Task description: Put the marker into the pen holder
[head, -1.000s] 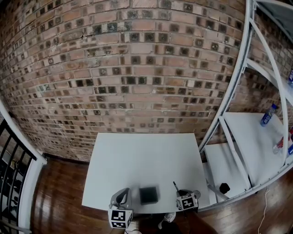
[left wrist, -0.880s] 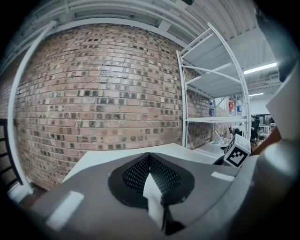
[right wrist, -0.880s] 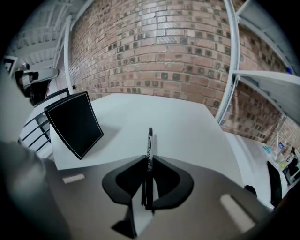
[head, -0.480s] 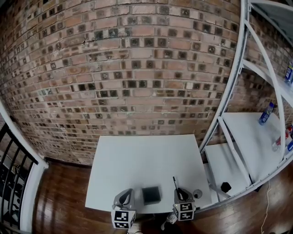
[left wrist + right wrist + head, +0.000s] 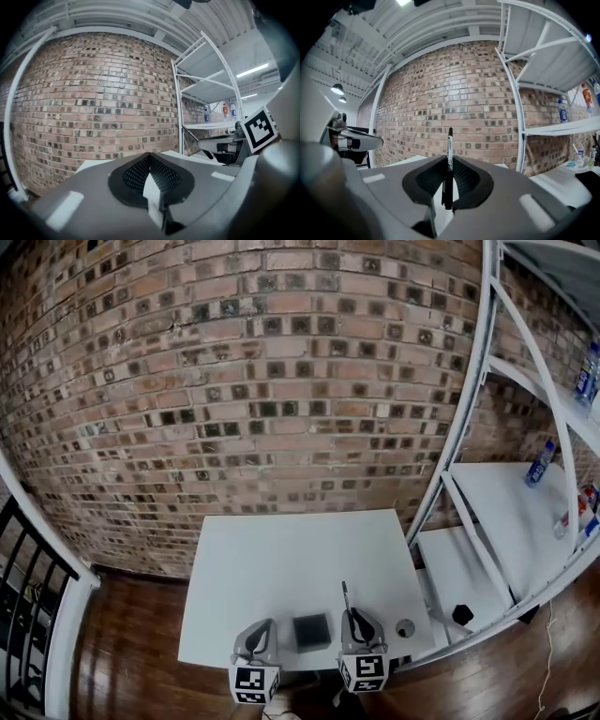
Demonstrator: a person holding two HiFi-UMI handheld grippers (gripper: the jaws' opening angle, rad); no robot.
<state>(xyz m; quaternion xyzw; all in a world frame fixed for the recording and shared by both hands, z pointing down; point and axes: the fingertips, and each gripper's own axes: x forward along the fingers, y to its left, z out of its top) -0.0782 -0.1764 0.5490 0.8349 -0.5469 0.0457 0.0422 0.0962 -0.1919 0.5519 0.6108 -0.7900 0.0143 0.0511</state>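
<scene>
A black marker [image 5: 344, 597] stands clamped in my right gripper [image 5: 352, 617], its tip pointing away from me over the white table [image 5: 281, 559]. In the right gripper view the marker [image 5: 448, 159] is upright between the closed jaws of that gripper [image 5: 446, 187]. The pen holder [image 5: 311, 632], a dark square mesh cup, sits near the table's front edge between both grippers, just left of the right one. My left gripper [image 5: 263, 626] rests to the left of the holder. Seen from its own camera, the left gripper [image 5: 150, 161] is shut with nothing in it.
A small round object [image 5: 405, 627] lies on the table right of the right gripper. A white metal rack [image 5: 487, 521] stands close on the right, with bottles [image 5: 535, 463] and a black item [image 5: 459, 615] on its shelves. A brick wall [image 5: 281, 381] rises behind the table.
My right gripper has moved left with the marker, closer to the pen holder. The left gripper has stayed beside the holder.
</scene>
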